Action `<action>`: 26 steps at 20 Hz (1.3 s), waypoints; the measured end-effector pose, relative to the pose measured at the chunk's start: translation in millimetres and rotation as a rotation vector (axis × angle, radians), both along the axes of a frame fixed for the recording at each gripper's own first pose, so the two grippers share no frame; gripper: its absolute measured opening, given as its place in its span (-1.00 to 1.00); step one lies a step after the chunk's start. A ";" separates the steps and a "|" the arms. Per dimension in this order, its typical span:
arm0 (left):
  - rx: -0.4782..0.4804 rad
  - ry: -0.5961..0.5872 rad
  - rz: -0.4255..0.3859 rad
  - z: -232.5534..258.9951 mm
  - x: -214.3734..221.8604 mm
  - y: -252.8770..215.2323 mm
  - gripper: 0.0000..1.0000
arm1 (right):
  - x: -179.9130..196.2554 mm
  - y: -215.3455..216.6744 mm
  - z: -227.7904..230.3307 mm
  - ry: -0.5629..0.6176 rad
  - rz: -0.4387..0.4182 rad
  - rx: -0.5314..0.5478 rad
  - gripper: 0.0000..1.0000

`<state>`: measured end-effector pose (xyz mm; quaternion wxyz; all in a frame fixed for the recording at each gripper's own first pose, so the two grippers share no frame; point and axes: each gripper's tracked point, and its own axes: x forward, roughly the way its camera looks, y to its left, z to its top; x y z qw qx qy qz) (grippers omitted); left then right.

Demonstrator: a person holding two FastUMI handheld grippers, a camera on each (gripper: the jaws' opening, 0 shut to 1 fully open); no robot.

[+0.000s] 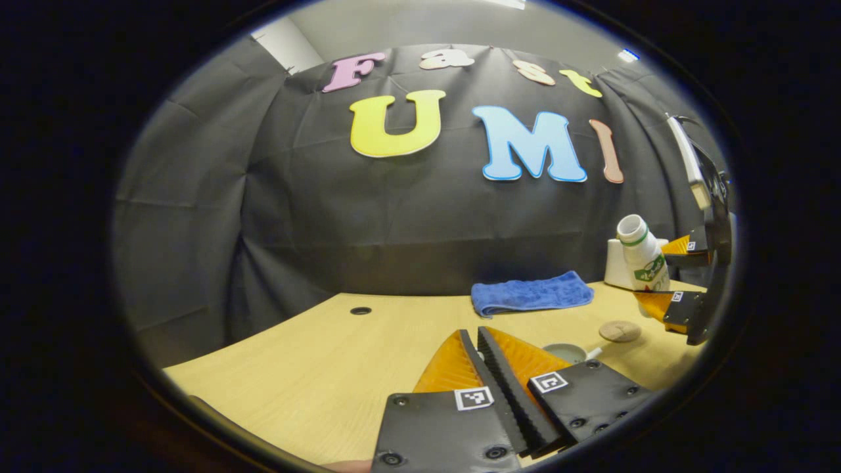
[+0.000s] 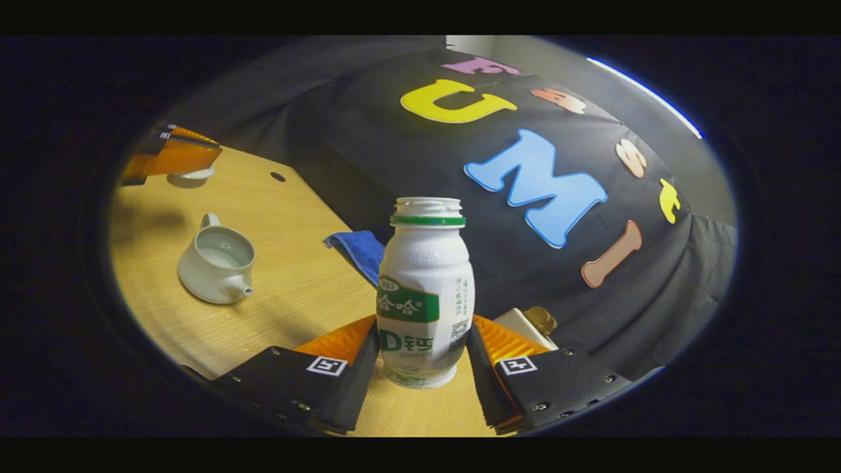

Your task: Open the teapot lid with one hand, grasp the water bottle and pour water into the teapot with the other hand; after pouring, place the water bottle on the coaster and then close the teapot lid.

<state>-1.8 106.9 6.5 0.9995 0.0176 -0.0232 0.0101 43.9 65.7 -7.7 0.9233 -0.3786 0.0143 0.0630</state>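
Right claw (image 2: 424, 358) grips smooth plastic water bottle (image 2: 426, 289); lid (image 2: 189, 176) seemingly in left claw (image 2: 172, 152).

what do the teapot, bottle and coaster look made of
Teapot: likely glazed ceramic, smooth pale glossy body. Water bottle: probably plastic, white and slightly shiny, with a threaded neck. Coaster: looks like cork or wood, a matte tan disc, too small to be sure.
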 end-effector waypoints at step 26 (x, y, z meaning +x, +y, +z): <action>0.038 0.047 -0.082 -9.9 32.7 -90.1 -0.80 | 8.4 -12.8 -5.9 0.039 0.023 0.167 0.38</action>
